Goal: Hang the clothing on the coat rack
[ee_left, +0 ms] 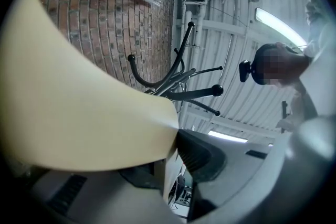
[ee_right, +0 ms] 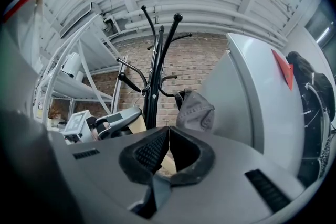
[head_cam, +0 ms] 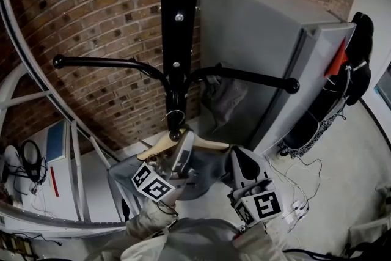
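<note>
The clothing (head_cam: pixel 204 177), soft and light on its stiff wooden hanger (head_cam: pixel 160 142), hung at lower centre under the coat rack (head_cam: pixel 177 40), so my left claw (head_cam: pixel 182 147) gripped the hanger while my right claw (ee_right: pixel 168 131) seemingly pinched a fold of the cloth.

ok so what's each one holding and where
Left hand-held gripper: the wooden hanger, by its arm beside the hook. Right hand-held gripper: apparently pinching a fold of the grey garment on that hanger.

Cool, even light falls from ceiling tubes (ee_left: pixel 277 25), leaving soft shadows. Both gripper views bulge and darken at the edges, and the close hanger (ee_left: pixel 79 113) is blurred.
</note>
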A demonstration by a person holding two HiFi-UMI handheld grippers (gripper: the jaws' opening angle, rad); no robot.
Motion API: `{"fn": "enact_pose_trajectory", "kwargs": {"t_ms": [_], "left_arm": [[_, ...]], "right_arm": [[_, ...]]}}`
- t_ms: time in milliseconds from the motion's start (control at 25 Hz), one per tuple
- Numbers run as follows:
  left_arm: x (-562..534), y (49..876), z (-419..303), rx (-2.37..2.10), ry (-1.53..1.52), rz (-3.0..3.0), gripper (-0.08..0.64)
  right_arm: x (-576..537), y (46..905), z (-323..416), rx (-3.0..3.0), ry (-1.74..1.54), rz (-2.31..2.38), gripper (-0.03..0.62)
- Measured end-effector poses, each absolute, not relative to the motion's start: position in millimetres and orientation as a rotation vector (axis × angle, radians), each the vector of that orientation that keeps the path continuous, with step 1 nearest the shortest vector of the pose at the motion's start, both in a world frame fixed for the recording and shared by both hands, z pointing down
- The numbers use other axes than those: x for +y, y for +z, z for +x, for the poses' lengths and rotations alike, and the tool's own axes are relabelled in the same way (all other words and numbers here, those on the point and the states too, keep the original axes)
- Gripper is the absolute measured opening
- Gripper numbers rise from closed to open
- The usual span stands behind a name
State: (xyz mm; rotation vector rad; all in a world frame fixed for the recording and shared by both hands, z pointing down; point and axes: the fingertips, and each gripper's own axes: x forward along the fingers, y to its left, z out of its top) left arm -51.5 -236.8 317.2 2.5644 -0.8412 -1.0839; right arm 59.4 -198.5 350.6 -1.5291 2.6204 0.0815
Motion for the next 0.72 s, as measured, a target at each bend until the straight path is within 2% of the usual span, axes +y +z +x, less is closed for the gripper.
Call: {"fn": "enact_pose_trajectory", "kwargs": {"t_ms": [720], "left_arm": [[-243.1, 319.4, -49.8, -0.769, -1.112, 2.581, 0.097]], "right_arm": [[-201.5, 360.9, 56.3, 2.631, 0.024, -1.527, 0.025]]}}
